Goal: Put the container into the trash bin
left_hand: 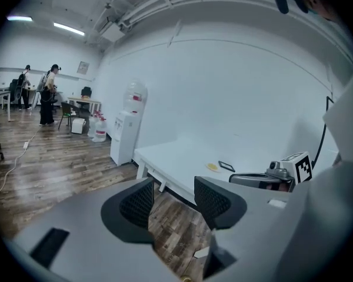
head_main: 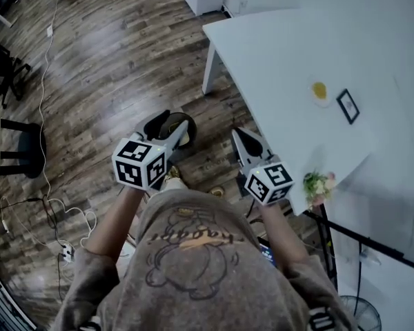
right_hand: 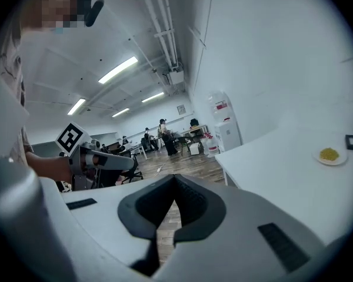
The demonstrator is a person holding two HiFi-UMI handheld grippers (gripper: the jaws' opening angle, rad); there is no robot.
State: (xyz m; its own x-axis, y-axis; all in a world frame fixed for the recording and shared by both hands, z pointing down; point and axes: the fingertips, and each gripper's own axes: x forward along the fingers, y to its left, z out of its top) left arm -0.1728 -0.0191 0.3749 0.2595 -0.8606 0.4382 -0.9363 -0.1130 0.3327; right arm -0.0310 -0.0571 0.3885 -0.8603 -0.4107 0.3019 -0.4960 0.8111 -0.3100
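Jaws, black & ribbed: left gripper (left_hand: pixel 173 194) wide apart, empty; right gripper (right_hand: pixel 174 182) pinched together, empty.

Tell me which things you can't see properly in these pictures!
- Yellow stuff on the little plate: too small in every view to name.
- Black frame on the table: head view, too small to see what is inside.
- People far off: left gripper view, tiny and blurry.
- Floor at the person's feet: head view, hidden by the shirt.
- Container and trash bin: no view clearly shows either.
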